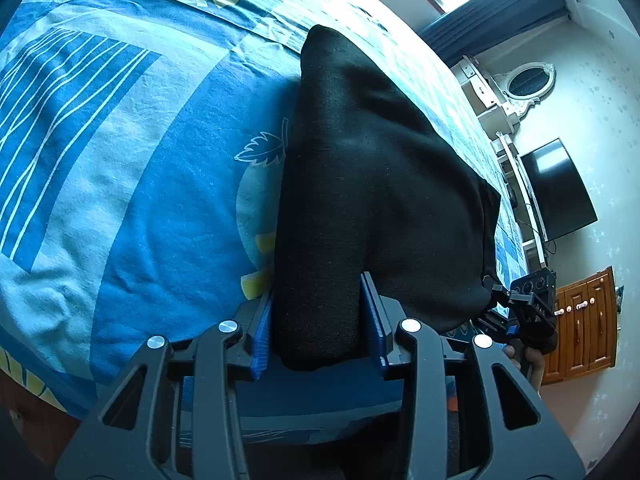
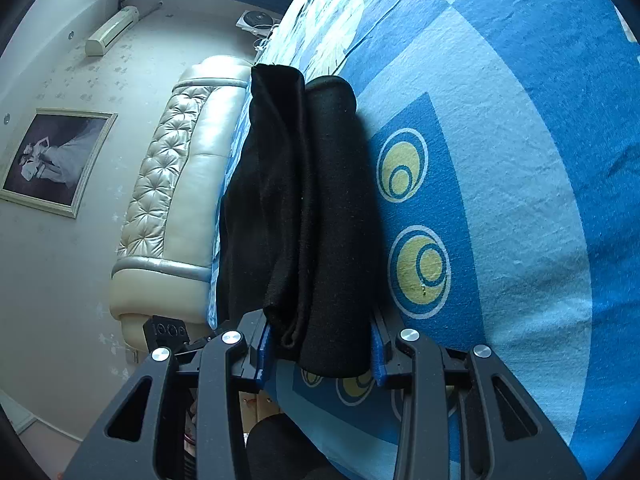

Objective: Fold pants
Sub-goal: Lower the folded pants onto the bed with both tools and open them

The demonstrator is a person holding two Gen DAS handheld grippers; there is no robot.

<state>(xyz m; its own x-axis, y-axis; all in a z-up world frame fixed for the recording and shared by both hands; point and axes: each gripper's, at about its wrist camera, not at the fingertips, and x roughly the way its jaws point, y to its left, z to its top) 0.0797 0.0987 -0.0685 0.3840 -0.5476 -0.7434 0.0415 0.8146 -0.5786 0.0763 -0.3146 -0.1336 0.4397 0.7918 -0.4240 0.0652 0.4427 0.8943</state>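
The black pants (image 1: 380, 184) are bunched in folded layers and held over the blue patterned bed sheet (image 1: 140, 200). My left gripper (image 1: 318, 308) is shut on one thick end of the pants, the cloth filling the gap between its blue pads. My right gripper (image 2: 320, 340) is shut on the other end of the pants (image 2: 312, 208), where several folded layers show. The right gripper (image 1: 528, 308) also shows at the right of the left wrist view, at the pants' far corner.
A bed with a blue sheet (image 2: 520, 160) lies under both grippers. A cream tufted headboard (image 2: 176, 184) and a framed picture (image 2: 56, 160) are at the left. A black TV (image 1: 560, 192), a white dresser (image 1: 516, 92) and a wooden cabinet (image 1: 584, 320) stand by the wall.
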